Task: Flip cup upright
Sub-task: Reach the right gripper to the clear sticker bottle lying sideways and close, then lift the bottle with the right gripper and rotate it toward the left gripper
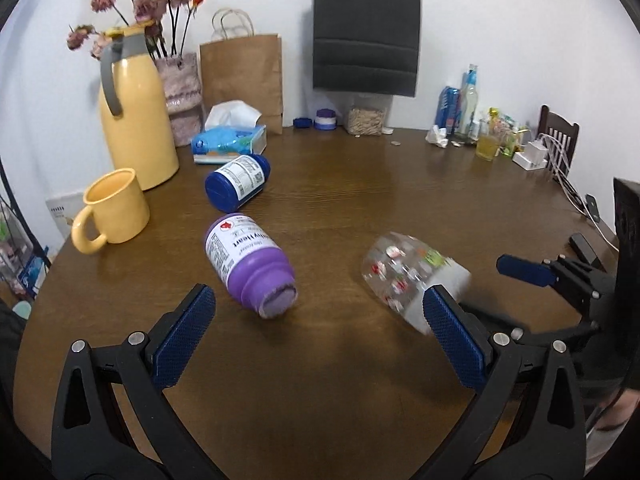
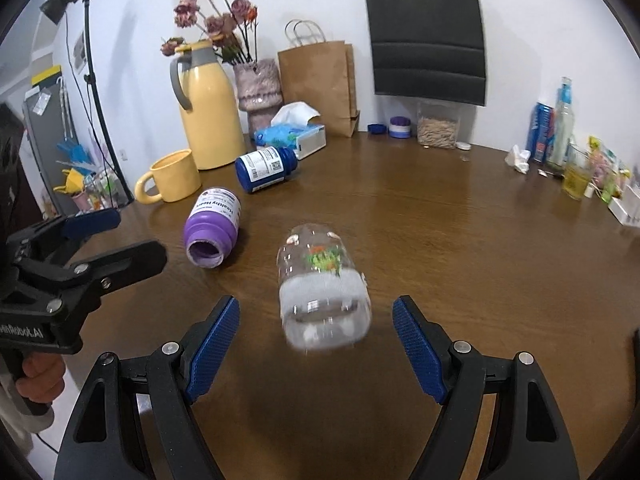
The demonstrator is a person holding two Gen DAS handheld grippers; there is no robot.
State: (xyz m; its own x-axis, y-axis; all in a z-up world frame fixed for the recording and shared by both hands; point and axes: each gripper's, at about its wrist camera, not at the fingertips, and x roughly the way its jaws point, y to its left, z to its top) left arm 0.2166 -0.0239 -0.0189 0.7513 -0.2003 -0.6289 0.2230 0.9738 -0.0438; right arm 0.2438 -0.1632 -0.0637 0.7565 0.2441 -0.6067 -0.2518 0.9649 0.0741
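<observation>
A clear plastic cup (image 2: 322,286) with small printed pictures and a frosted band lies on its side on the brown table, its open mouth toward me. My right gripper (image 2: 316,340) is open, its blue pads either side of the cup's mouth, not touching it. In the left wrist view the cup (image 1: 412,276) lies just beyond the right pad. My left gripper (image 1: 320,320) is open and empty, with the purple bottle (image 1: 250,264) ahead of it. The left gripper also shows at the left of the right wrist view (image 2: 86,240).
A purple bottle (image 2: 212,228) and a blue bottle (image 2: 264,168) lie on their sides. A yellow mug (image 2: 172,176), yellow jug (image 2: 208,108), flower vase (image 2: 258,92), tissue box (image 2: 296,134) and paper bags stand behind. Bottles, a glass and chargers (image 2: 568,152) line the right edge.
</observation>
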